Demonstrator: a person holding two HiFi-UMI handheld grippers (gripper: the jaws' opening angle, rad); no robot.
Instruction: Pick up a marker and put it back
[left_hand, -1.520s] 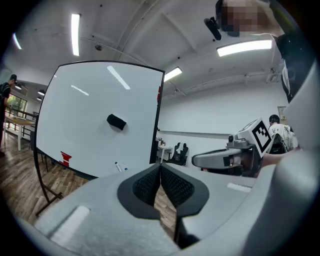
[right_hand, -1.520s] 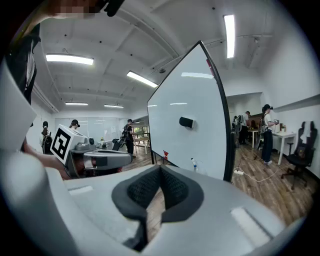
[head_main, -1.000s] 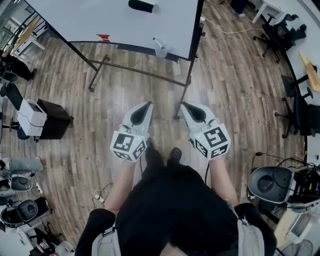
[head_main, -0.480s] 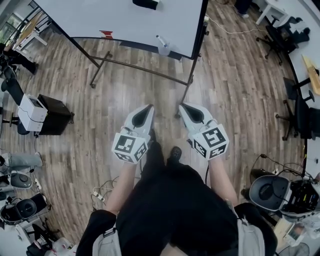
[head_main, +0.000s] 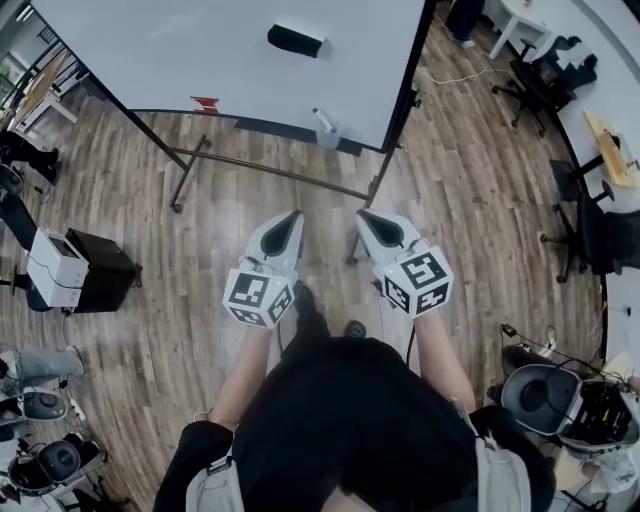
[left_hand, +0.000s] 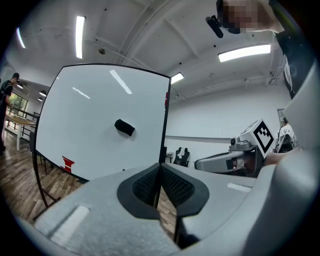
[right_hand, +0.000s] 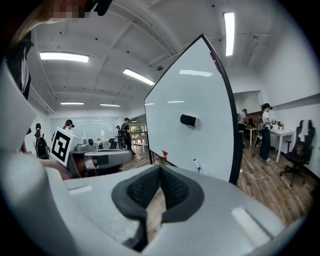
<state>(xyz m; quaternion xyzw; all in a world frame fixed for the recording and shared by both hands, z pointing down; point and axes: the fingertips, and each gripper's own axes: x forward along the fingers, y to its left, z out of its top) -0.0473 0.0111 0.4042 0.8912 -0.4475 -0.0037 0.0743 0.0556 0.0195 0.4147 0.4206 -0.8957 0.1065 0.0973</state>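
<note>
Both tongs are seen clenched with nothing gripped. The left tongs (head_main: 296, 212) and right tongs (head_main: 362, 214) are held side by side, apart, over the wooden floor (head_main: 460, 200). The marker (head_main: 322, 119) is found at the lower edge of the whiteboard (head_main: 200, 50), right of a red mark (head_main: 205, 103). Open floor is left between it and both tongs.

White whiteboard (head_main: 200, 60), black eraser (head_main: 295, 40), possibly blue-capped marker (head_main: 323, 120)

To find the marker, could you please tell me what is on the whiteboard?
A black eraser sits on the whiteboard; a red item and a marker are at its lower edge. Its back is hidden.
</note>
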